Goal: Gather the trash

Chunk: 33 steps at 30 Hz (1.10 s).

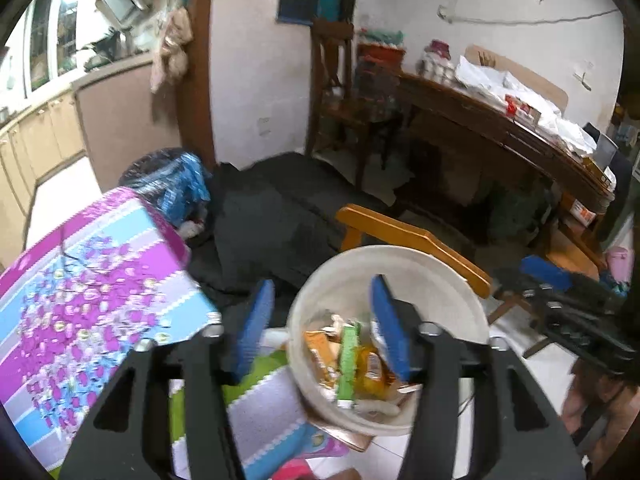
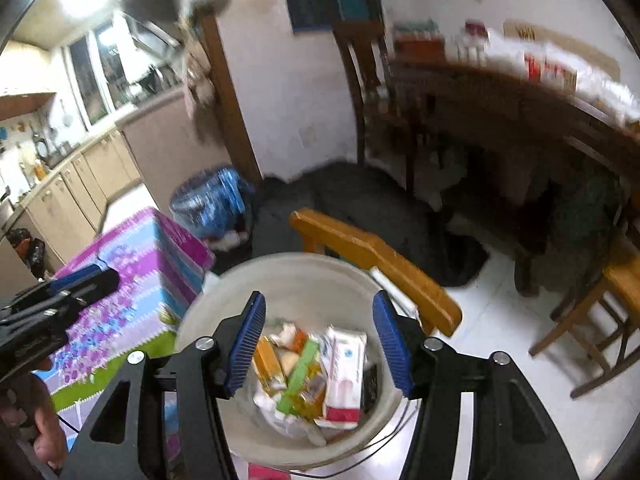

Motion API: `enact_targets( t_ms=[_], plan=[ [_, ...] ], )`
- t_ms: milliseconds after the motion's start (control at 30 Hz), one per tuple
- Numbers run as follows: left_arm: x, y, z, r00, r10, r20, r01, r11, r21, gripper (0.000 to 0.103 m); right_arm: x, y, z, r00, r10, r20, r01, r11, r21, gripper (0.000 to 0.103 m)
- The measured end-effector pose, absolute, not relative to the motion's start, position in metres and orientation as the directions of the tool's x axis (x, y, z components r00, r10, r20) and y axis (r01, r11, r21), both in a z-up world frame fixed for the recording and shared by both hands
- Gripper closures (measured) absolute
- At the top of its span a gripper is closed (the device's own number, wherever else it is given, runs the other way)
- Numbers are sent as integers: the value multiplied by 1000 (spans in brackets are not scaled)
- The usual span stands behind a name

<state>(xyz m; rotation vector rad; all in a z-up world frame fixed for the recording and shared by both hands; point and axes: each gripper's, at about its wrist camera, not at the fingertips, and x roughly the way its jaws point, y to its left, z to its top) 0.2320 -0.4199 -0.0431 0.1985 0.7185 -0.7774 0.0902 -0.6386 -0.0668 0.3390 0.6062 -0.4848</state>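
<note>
Holding wrappers, white packet: bucket beside table.

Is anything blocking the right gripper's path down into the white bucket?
Nothing visible does. The right gripper hangs open directly over the white bucket, whose mouth is uncovered, with wrappers lying inside it.

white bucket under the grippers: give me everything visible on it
The white bucket is round, off-white and looks like plastic, upright and open-topped. A thin wire bail handle hangs down its near side. It stands on the pale tiled floor, beside the table with the patterned cloth and a wooden chair. Inside is loose trash: a white and red packet, a green strip, orange wrappers. Neither gripper touches it.
</note>
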Motion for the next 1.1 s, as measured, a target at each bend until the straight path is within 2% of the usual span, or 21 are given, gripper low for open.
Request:
enact_targets(
  t_ms=[33,100,167,200,367,633,733,900,1100],
  plan=[
    [229,-409,-40,528,-563,-637,686,724,-71,38,84,-626,-59,743,-347,-573,511,846,151,29],
    [222,-386,-35,602,-541,-588,653,757,-28,18,72,-595,-46,792,-365,-489,477,870,123,20],
    [217,-364,-30,666,-514,-540,609,793,-2,6,64,-569,-39,828,-361,-429,445,889,111,10],
    [214,-349,-28,698,-495,-517,579,815,2,6,60,-555,-38,842,-359,-404,434,894,111,5],
    [208,-296,-23,781,-427,-456,487,873,17,6,56,-501,-41,891,-293,-346,359,923,142,5],
    [199,-243,-22,814,-372,-447,424,906,18,5,53,-437,-44,905,-263,-333,324,935,142,5],
    [191,-234,-22,808,-384,-447,434,901,12,5,40,-417,-40,899,-296,-324,348,931,114,5],
    [160,-219,-19,766,-473,-436,514,857,-27,5,-10,-379,-32,861,-423,-282,451,891,44,5],
    [104,-212,-10,752,-531,-390,580,814,11,5,-79,-337,-42,784,-560,-266,583,812,10,5]
  ],
)
